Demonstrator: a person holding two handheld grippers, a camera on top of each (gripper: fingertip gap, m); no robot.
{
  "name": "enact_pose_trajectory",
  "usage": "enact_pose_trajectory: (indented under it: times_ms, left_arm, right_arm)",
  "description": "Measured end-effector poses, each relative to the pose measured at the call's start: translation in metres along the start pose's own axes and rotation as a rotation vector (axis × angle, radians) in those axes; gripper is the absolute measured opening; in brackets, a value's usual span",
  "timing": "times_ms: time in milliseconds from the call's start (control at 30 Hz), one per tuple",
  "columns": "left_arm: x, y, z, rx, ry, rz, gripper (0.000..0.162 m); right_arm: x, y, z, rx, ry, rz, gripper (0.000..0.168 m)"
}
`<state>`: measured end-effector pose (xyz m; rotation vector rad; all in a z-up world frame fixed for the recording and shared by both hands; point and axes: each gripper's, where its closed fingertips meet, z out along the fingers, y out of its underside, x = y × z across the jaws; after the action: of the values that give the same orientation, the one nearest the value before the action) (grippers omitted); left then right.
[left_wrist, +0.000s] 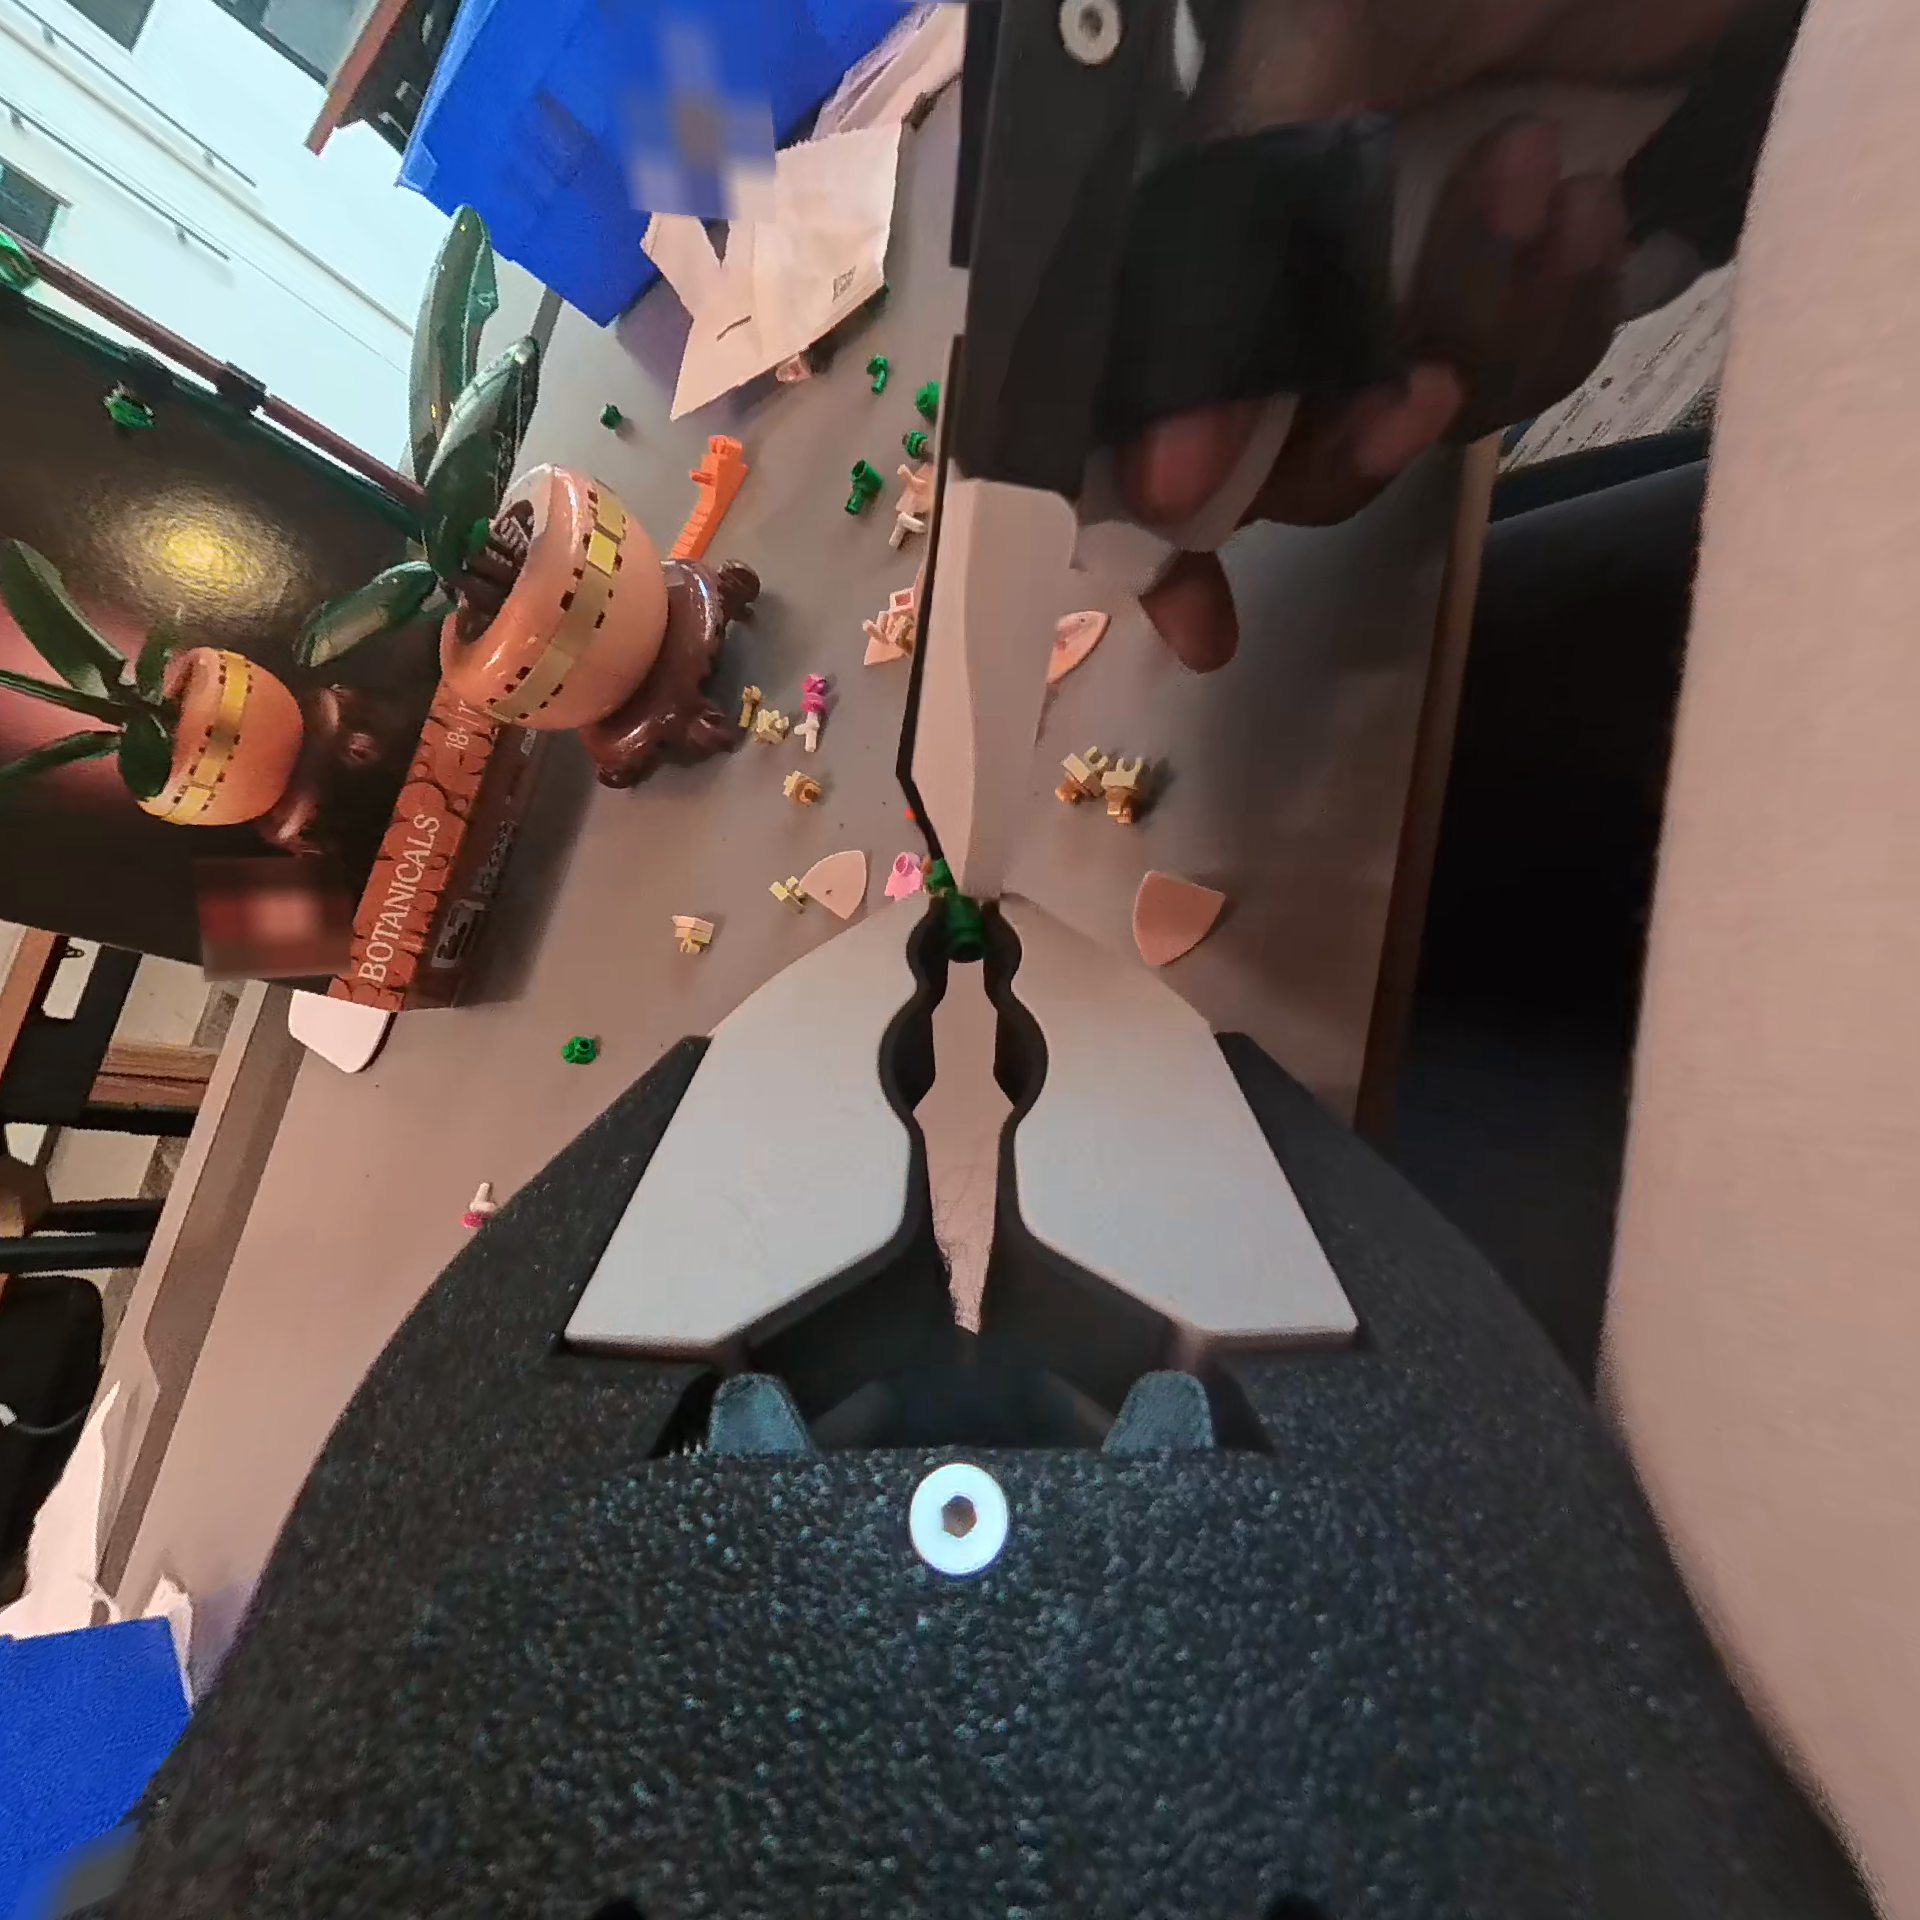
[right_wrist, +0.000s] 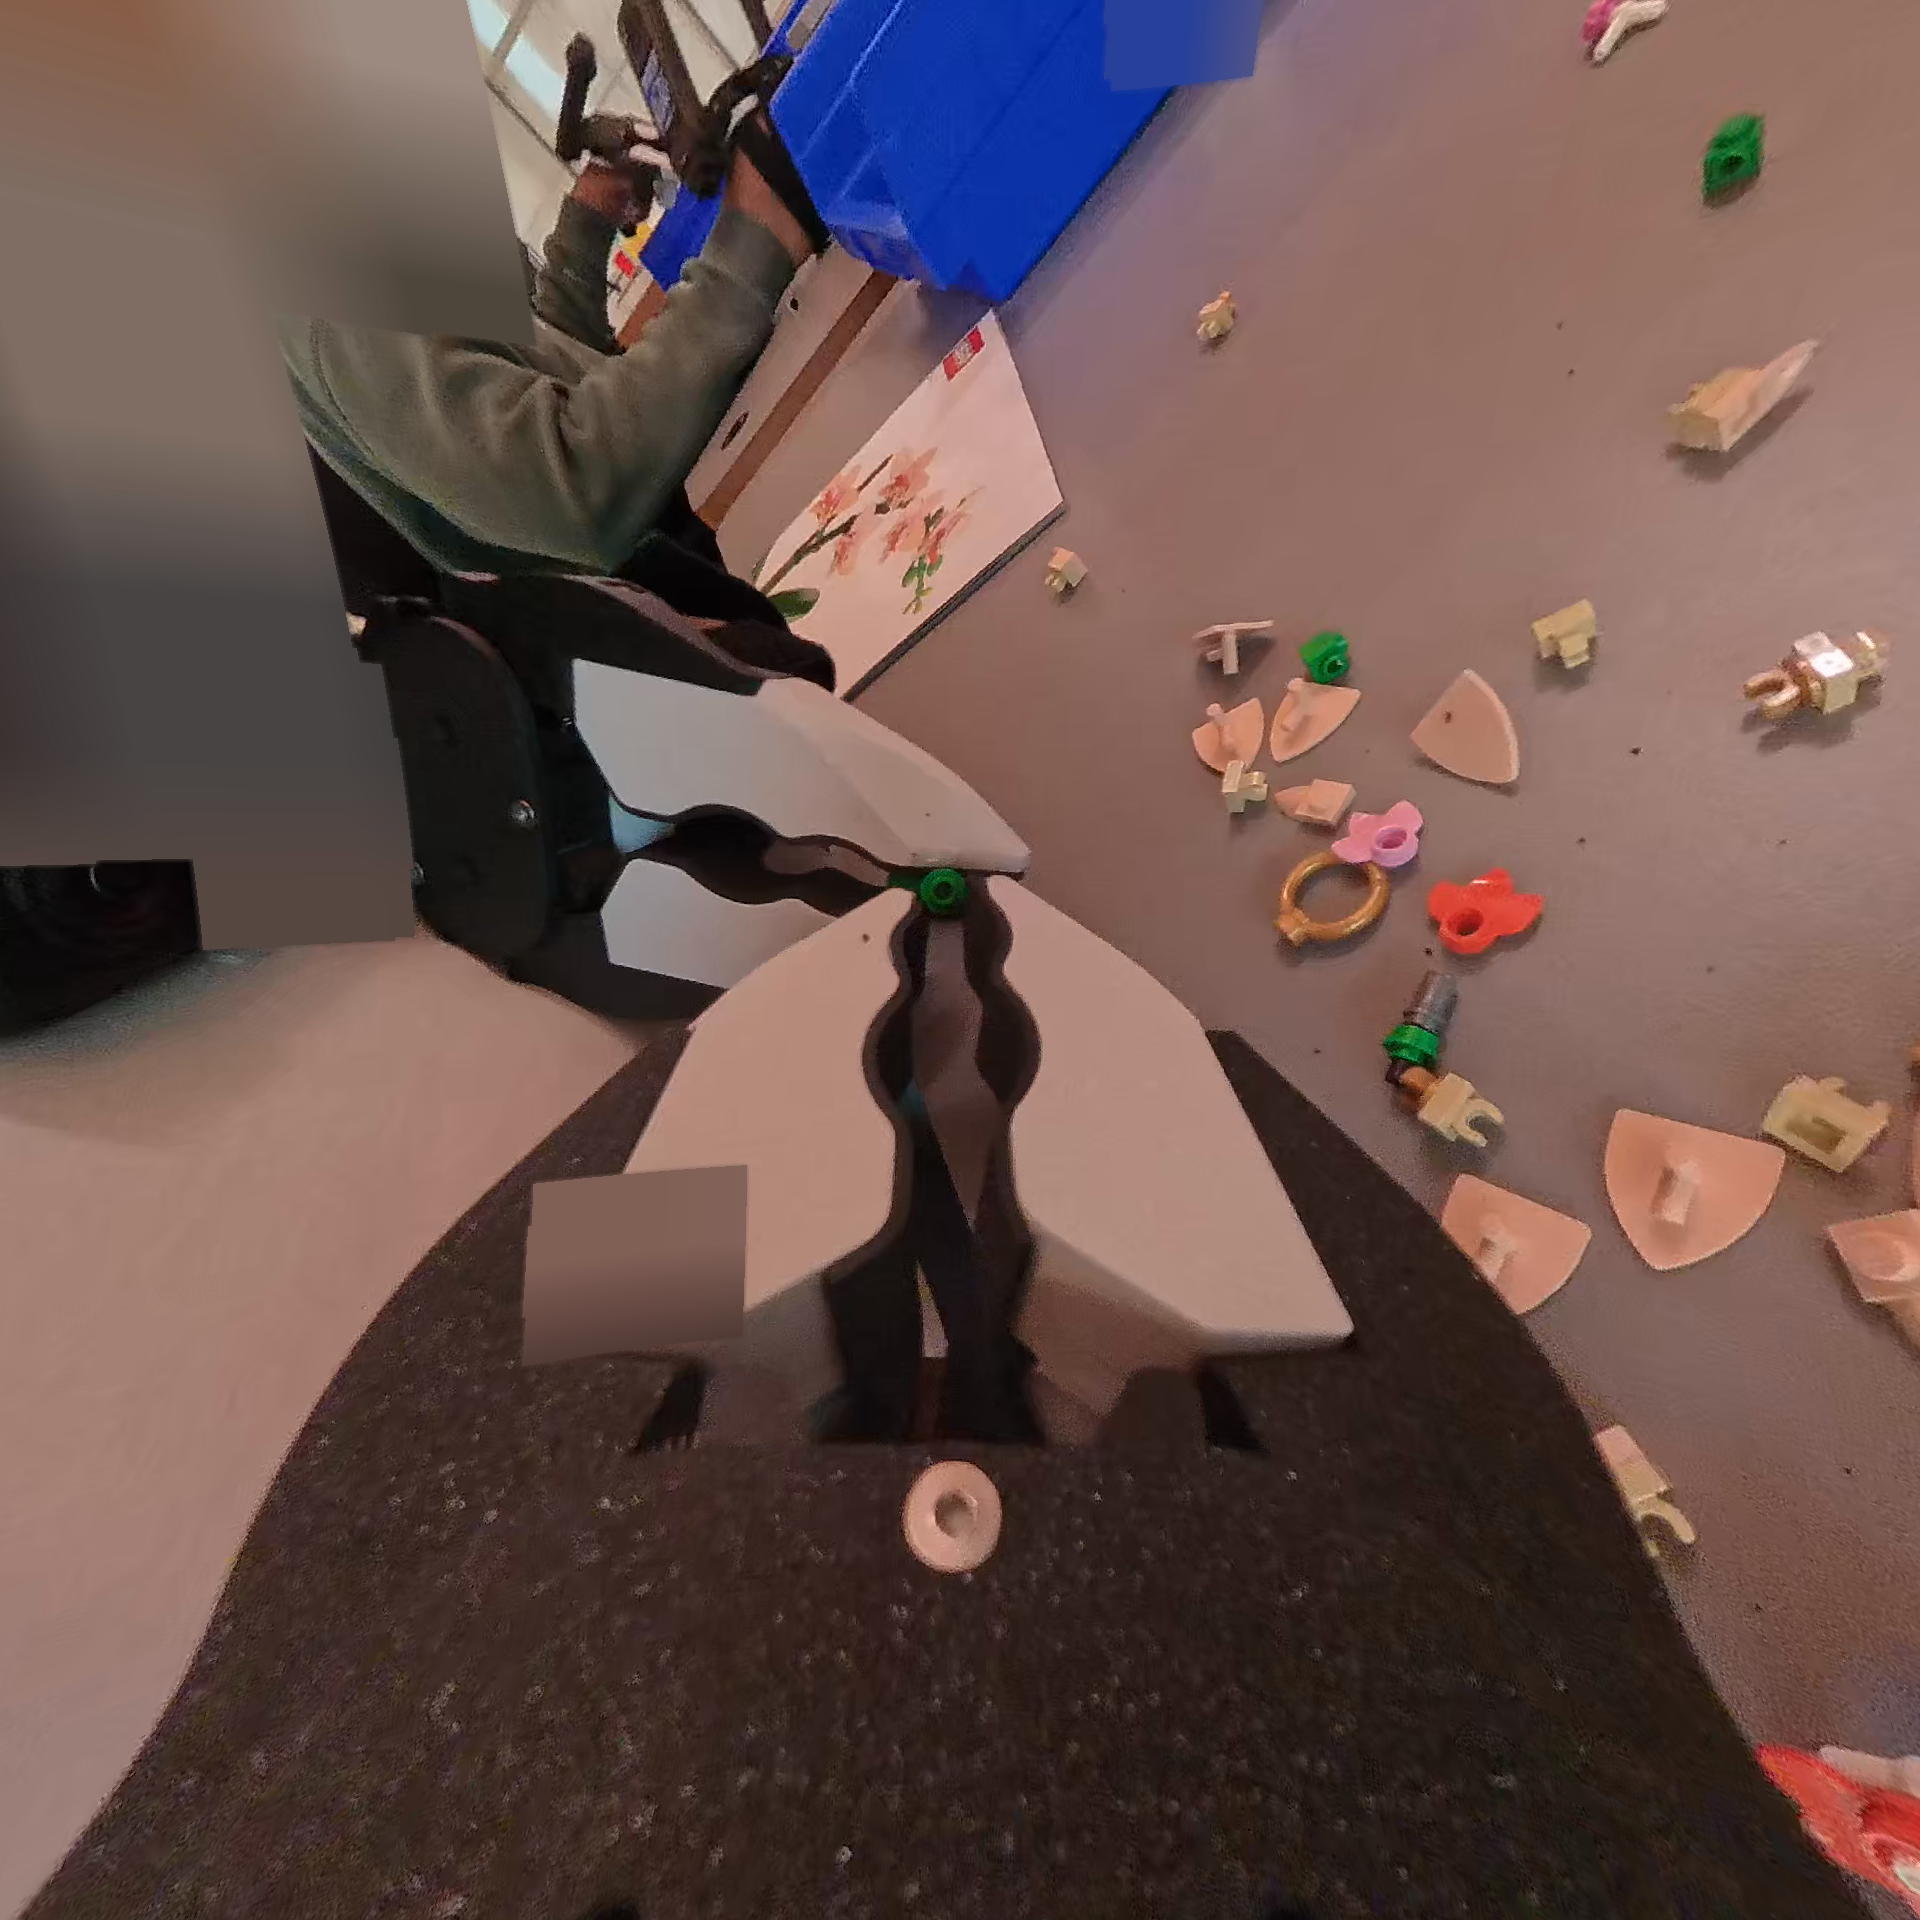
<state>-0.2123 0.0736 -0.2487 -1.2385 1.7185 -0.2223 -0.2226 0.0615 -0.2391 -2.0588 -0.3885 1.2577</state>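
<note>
Showing only rt view: gold ring (right_wrist: 1333, 897).

Small green stud piece pinched between two hand-held grippers

The green round stud piece (left_wrist: 964, 921) (right_wrist: 942, 889), glossy with a hollow centre, sits at the closed fingertips of the left hand-held gripper (left_wrist: 964, 940) and the right hand-held gripper (right_wrist: 940, 906), both tips meeting on it, held above the grey tabletop (left_wrist: 644, 1091) strewn with small pieces.
</note>
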Motion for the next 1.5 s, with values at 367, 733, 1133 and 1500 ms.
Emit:
enact_pose_trajectory:
  times_ms: [367,733,1133,1500]
  left_arm:
    - [0.007,0.001,0.0,-0.01,0.048,0.006,0.006]
    - [0.011,0.003,-0.003,-0.041,0.077,-0.056,0.007]
    - [0.014,0.016,-0.015,-0.108,0.124,-0.107,0.006]
    - [0.022,0.014,-0.008,-0.121,0.163,-0.05,0.006]
  right_arm:
    - [0.003,0.005,0.001,0.035,0.238,-0.333,0.003]
    - [0.004,0.004,0.006,-0.044,0.433,-0.641,0.003]
    - [0.023,-0.008,-0.006,-0.047,0.582,-0.69,0.0]
    - [0.006,0.011,0.009,-0.27,0.395,-0.898,0.018]
